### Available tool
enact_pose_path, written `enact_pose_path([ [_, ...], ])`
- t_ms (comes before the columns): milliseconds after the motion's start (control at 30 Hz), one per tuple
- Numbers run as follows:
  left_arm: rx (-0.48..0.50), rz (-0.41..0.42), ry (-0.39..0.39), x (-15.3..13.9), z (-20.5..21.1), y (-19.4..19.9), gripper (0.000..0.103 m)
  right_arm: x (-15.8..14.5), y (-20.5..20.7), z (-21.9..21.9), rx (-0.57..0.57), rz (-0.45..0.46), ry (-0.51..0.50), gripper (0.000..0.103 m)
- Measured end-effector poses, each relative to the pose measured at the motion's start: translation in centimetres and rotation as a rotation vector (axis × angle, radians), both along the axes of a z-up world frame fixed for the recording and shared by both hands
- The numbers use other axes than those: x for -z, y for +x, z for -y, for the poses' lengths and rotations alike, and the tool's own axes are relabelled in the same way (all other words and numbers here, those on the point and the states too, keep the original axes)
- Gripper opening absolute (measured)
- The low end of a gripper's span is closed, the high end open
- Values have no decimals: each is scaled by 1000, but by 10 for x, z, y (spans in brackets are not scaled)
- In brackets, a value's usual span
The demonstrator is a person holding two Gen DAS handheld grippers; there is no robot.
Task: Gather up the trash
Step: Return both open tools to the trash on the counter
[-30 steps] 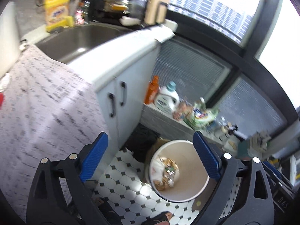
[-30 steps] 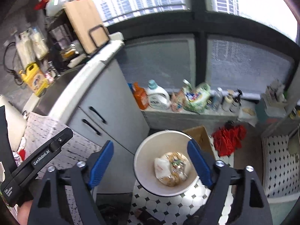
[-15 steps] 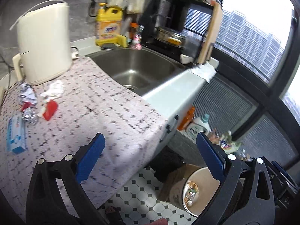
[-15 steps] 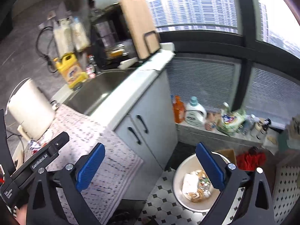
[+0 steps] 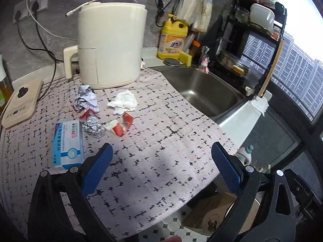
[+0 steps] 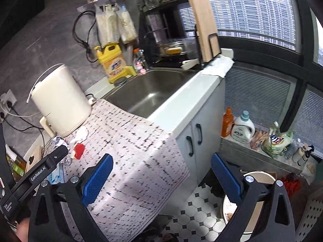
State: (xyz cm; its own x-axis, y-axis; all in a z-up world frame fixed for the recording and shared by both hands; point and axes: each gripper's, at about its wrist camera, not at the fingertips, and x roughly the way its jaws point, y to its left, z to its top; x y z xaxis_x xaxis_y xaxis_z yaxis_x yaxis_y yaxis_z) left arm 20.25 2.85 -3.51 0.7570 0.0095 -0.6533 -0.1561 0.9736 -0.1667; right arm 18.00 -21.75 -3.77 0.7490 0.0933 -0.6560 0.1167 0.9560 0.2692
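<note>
Tabletop (image 5: 165, 141), covered by a patterned cloth and bearing the trash that remains; waste bin (image 6: 260, 176) on the floor below its right end, already holding some discarded scraps, so the task is judged part done; left gripper (image 5: 161, 161) and right gripper (image 6: 161, 169), both empty; the right's jaws have just been opening and now stand fully apart, the left's likewise wide; blue medicine box (image 5: 67, 143) near the left gripper; white tissue (image 5: 124, 100) beside the cream appliance (image 5: 110, 44); crumpled paper (image 5: 85, 100); red-and-white wrapper (image 5: 122, 125); foil ball (image 5: 93, 127); all five pieces still to be collected
</note>
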Motion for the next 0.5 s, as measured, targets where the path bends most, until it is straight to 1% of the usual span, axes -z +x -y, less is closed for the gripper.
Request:
enact_pose_path([
  [333,-127,-28,6,10,-74,-14,97,7,16,-69,-113,-5,7,95],
  [500,-169,-52,1,20,-103,-15,97,14,22,-98,-157,-21,5,95],
])
